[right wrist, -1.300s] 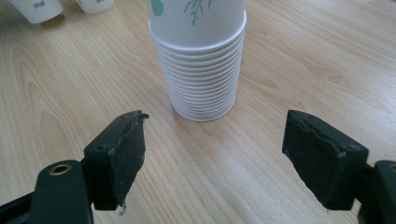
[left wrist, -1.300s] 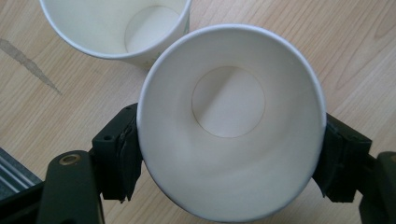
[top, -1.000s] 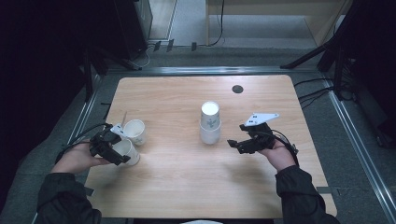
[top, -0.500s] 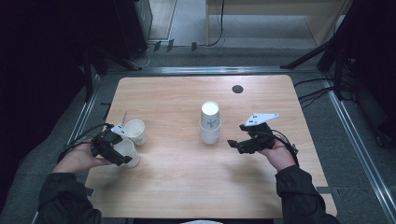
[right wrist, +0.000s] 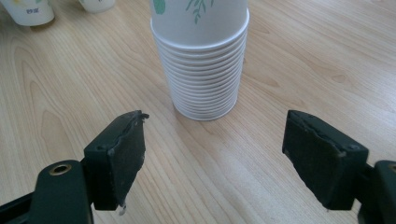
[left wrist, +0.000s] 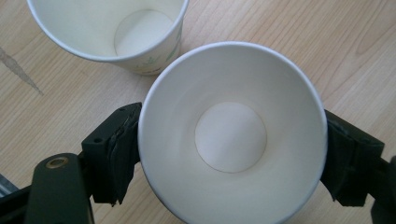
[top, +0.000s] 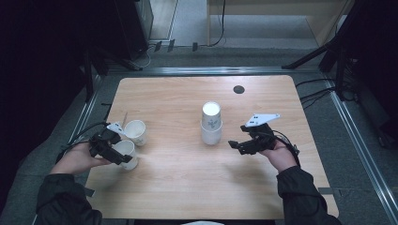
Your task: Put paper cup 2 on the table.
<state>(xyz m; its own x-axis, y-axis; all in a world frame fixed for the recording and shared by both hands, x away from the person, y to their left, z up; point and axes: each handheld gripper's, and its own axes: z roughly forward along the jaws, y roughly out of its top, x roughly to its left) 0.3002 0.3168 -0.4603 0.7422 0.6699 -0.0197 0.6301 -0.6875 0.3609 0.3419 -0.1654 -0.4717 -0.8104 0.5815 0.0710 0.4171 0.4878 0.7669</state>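
Observation:
An upright white paper cup [left wrist: 231, 135] stands on the wooden table [top: 187, 187] between the jaws of my left gripper [left wrist: 231, 154]. Those jaws have just been opening; the pads [left wrist: 116, 154] sit at the cup's rim and its round mouth is not squeezed. In the high view this cup [top: 126, 149] and the left gripper [top: 123, 154] are at the table's left. A second empty cup [top: 135, 131] stands just behind it, close to it. My right gripper [right wrist: 219, 158] is open and empty, a short way in front of an upside-down stack of cups [right wrist: 201, 70], also seen mid-table [top: 211, 124].
A small black round hole [top: 239, 89] lies in the tabletop near the far edge. Metal rails [top: 356, 140] frame the table, and cables [top: 309, 93] run on the floor at the right. Bare wood lies between the two hands.
Both hands stay where they were. The left gripper's jaws stand a little wider around the cup than before.

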